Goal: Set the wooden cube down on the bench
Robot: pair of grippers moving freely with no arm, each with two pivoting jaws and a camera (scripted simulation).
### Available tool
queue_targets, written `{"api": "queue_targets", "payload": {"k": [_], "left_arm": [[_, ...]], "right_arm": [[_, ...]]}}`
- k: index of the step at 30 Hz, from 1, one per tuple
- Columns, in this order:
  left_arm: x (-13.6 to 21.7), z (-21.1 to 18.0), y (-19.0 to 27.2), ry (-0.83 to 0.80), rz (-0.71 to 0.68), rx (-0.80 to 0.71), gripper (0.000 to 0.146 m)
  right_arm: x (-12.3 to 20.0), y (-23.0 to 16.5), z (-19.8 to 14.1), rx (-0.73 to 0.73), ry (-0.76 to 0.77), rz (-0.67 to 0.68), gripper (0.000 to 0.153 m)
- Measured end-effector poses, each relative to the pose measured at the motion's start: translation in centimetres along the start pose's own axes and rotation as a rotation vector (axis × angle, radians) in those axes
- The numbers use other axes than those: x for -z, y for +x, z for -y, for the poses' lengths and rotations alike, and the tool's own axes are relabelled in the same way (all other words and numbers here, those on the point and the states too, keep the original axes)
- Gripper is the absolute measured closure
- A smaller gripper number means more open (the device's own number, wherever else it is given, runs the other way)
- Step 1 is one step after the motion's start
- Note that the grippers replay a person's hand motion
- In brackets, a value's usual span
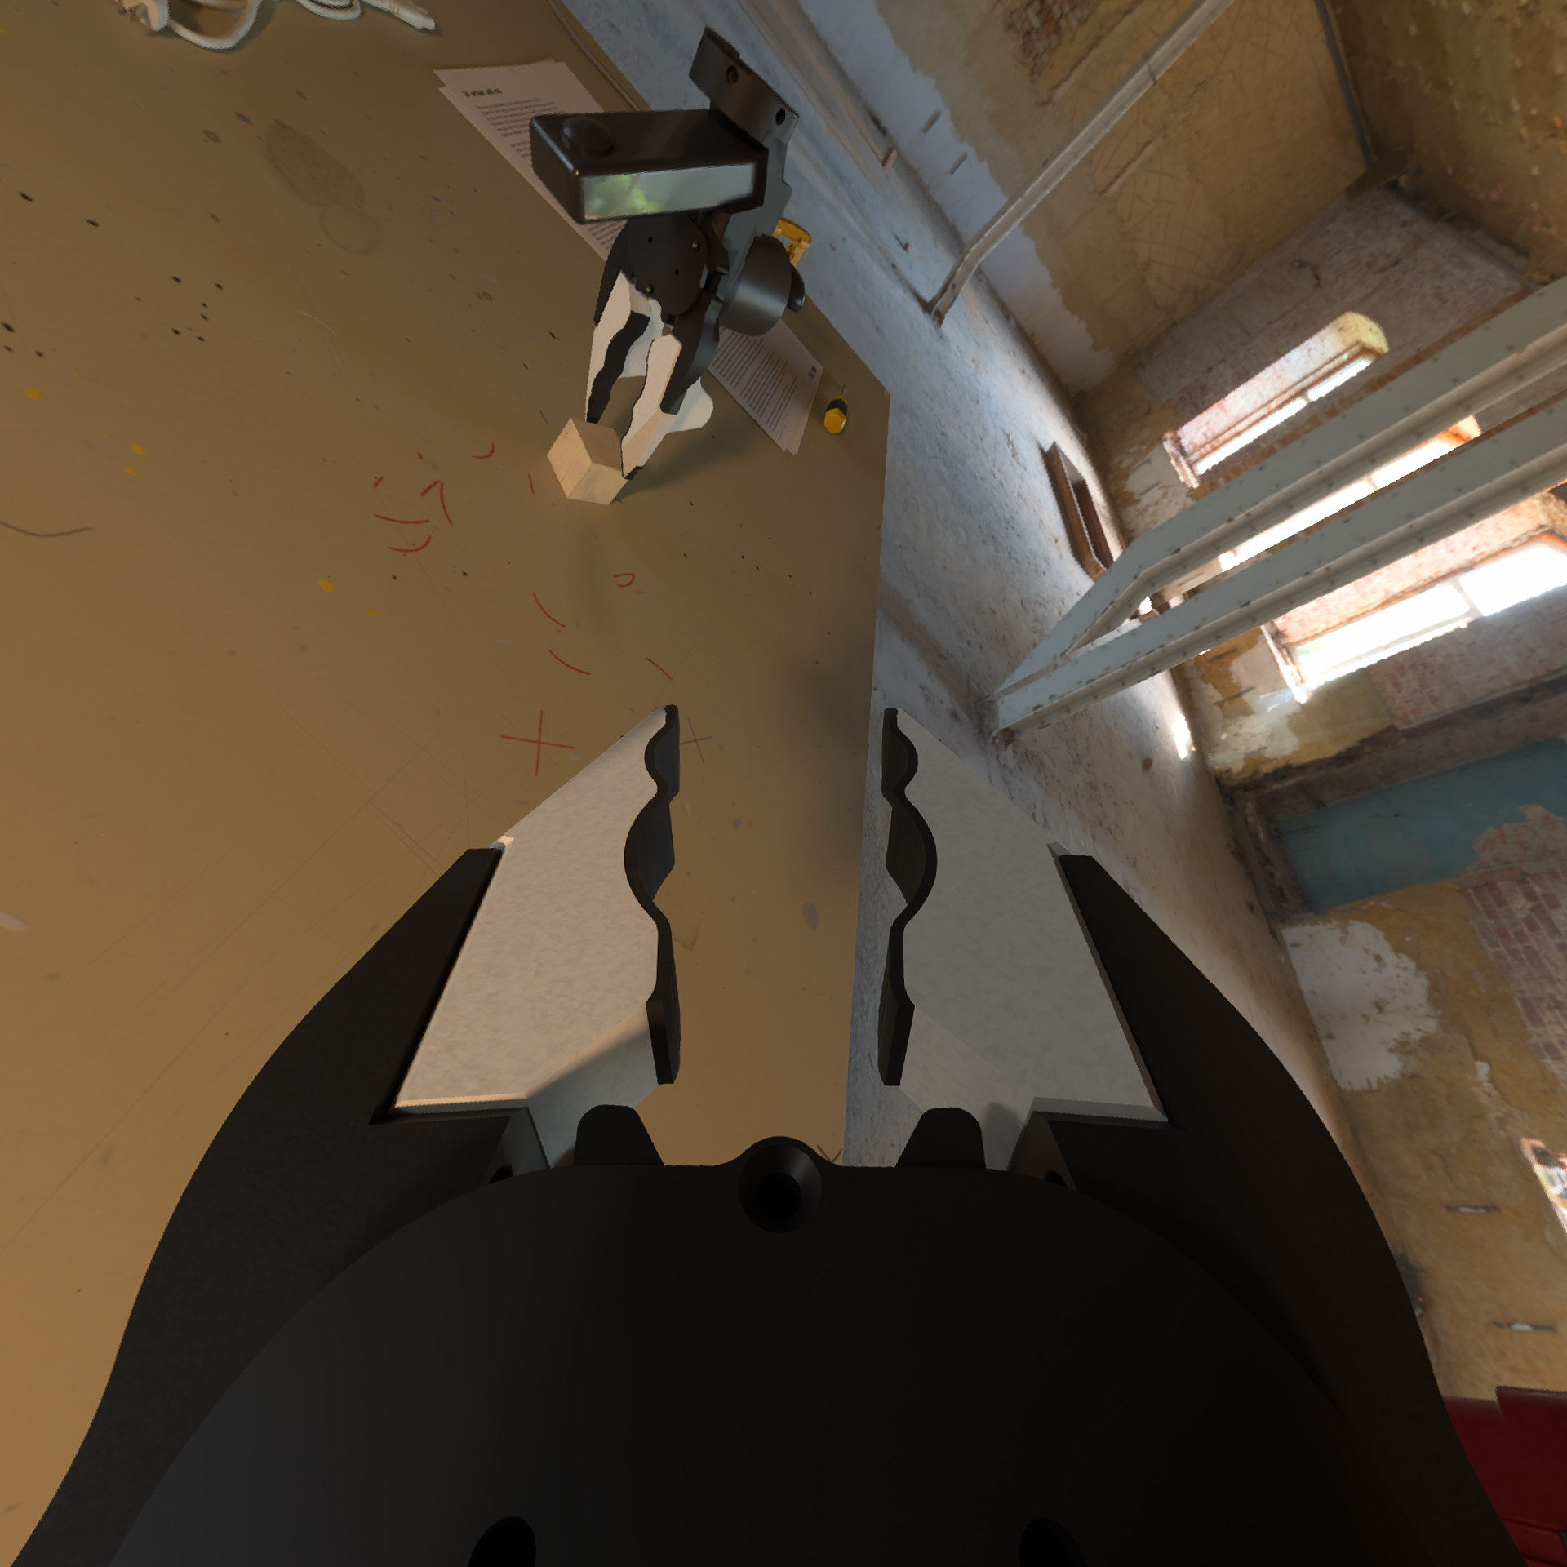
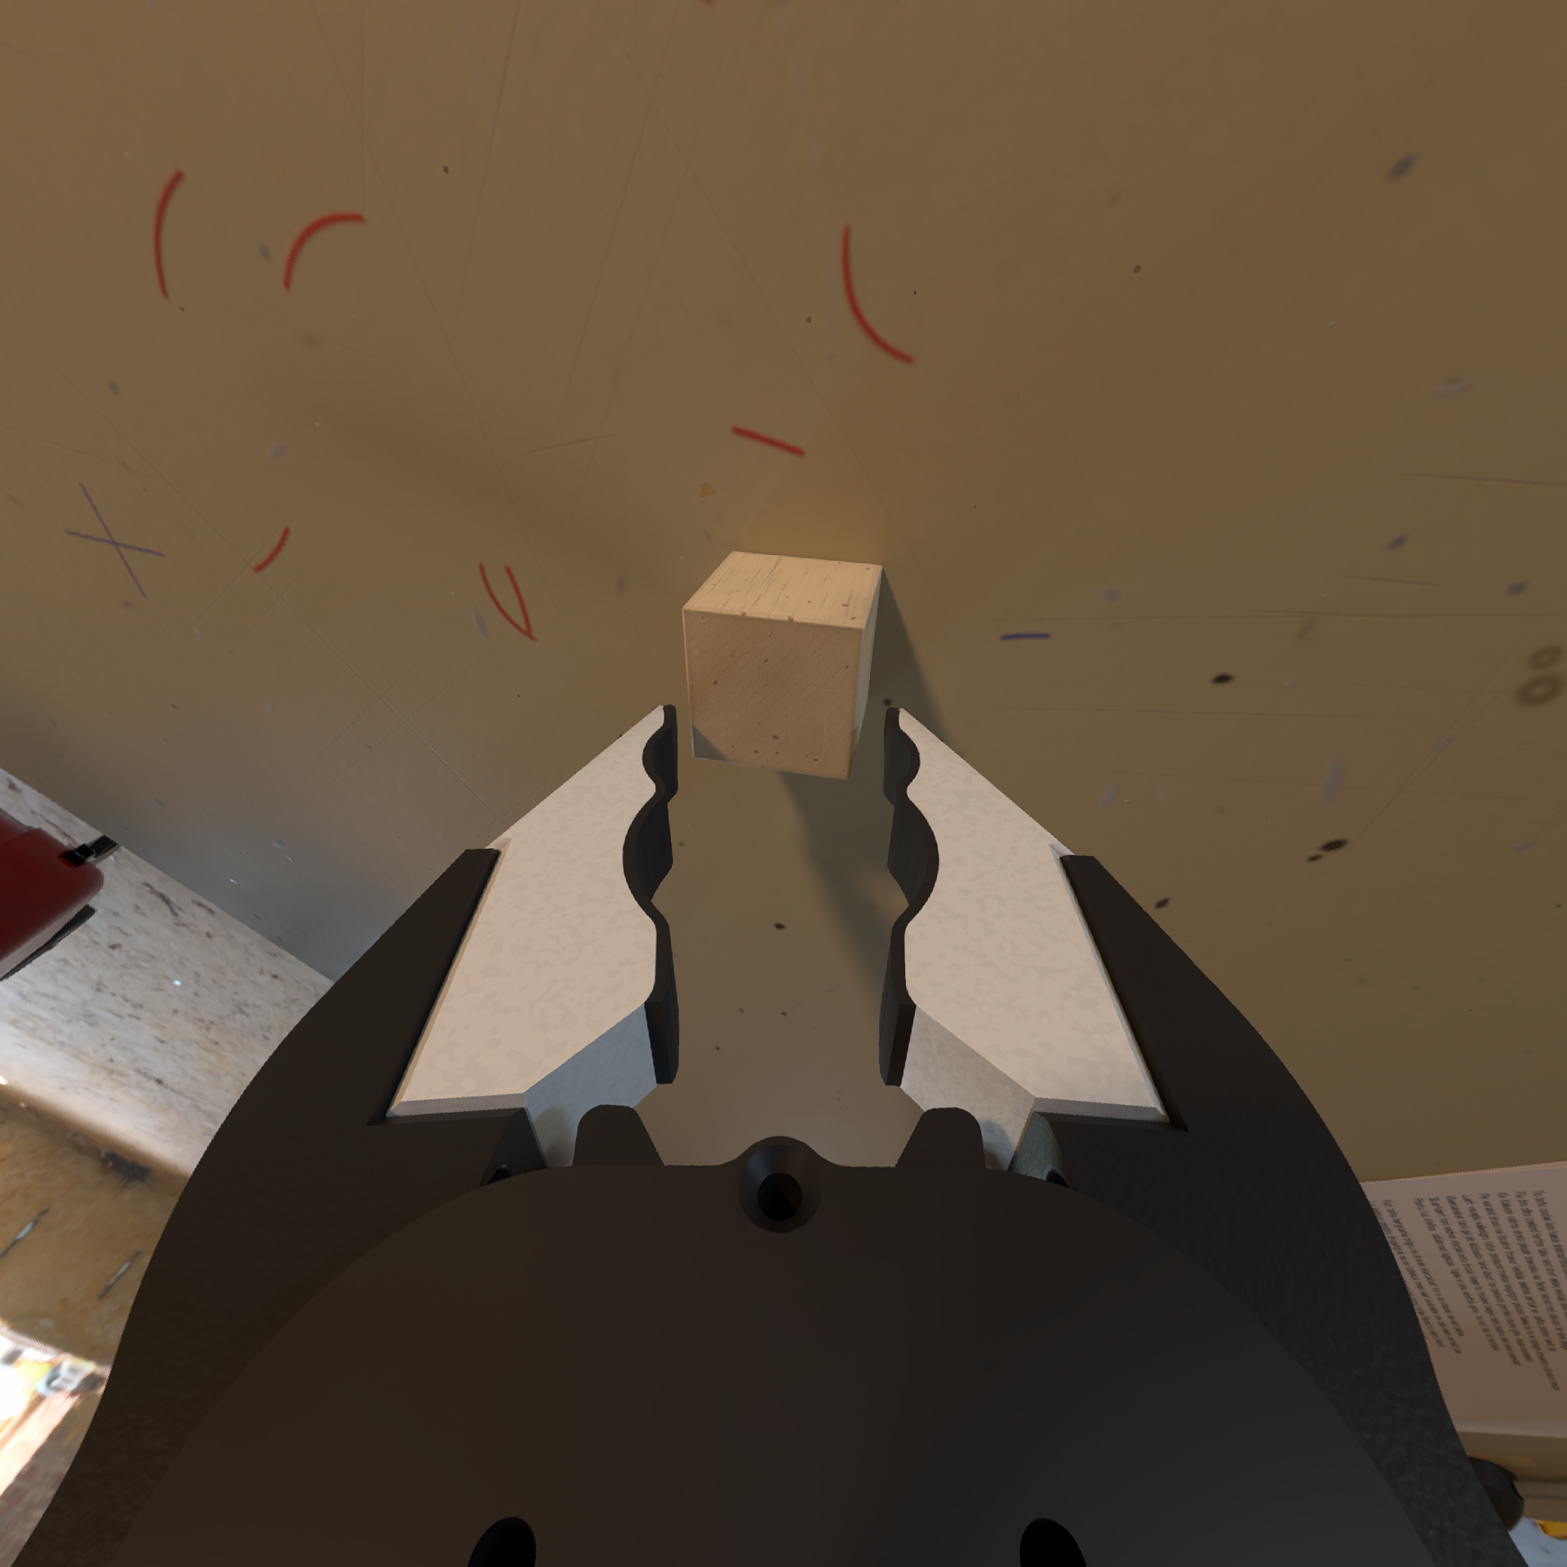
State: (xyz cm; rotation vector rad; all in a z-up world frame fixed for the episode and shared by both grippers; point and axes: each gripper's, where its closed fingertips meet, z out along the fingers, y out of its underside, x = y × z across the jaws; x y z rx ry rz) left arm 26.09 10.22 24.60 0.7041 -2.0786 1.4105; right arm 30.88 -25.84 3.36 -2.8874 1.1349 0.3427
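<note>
The wooden cube [image 2: 776,670] is pale and rests on the tan bench [image 2: 1187,424]. My right gripper [image 2: 780,716] is open, and the cube's near part sits just between its fingertips with narrow gaps on both sides. In the left wrist view the cube [image 1: 585,466] sits on the bench [image 1: 254,678] with the right gripper [image 1: 612,441] straddling it from above. My left gripper [image 1: 780,721] is open and empty, hanging over the bench's edge some way from the cube.
Printed paper sheets [image 1: 763,381] and a yellow screwdriver [image 1: 835,415] lie near the bench edge behind the right gripper. A white cable [image 1: 212,21] lies at the far corner. A red object [image 2: 42,890] stands beyond the bench edge. Red pen marks cross the bench.
</note>
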Motion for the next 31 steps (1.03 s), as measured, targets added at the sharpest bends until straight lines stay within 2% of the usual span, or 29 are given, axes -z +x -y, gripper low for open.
{"api": "queue_targets", "payload": {"k": [8,13,16,19,21,23,25,31], "left_arm": [[0.2,-0.1,-0.2,-0.014,0.019,-0.009,0.098],[1.5,0.7,-2.0,0.008,0.119,-0.027,0.098],[3.3,1.4,-5.1,0.012,0.301,-0.053,0.097],[7.1,1.3,-10.7,-0.070,0.671,-0.077,0.097],[10.2,0.2,-14.6,-0.206,0.918,-0.068,0.099],[12.9,-0.9,-18.2,-0.309,1.097,-0.014,0.098],[14.8,-2.0,-21.2,-0.380,1.195,0.061,0.095],[17.8,-4.7,-28.0,-0.530,1.369,0.183,0.091]], "right_arm": [[3.3,-0.3,-0.6,-0.011,0.107,-0.101,0.103],[7.9,-0.9,0.0,0.042,0.308,-0.254,0.103],[11.7,-1.5,1.4,0.099,0.485,-0.381,0.103],[15.8,-2.6,3.1,0.148,0.692,-0.493,0.103],[18.0,-3.8,4.2,0.182,0.826,-0.507,0.103],[19.1,-5.0,4.9,0.222,0.900,-0.487,0.104],[19.2,-5.6,5.2,0.252,0.906,-0.494,0.104],[18.4,-5.5,5.8,0.273,0.864,-0.505,0.102]]}}
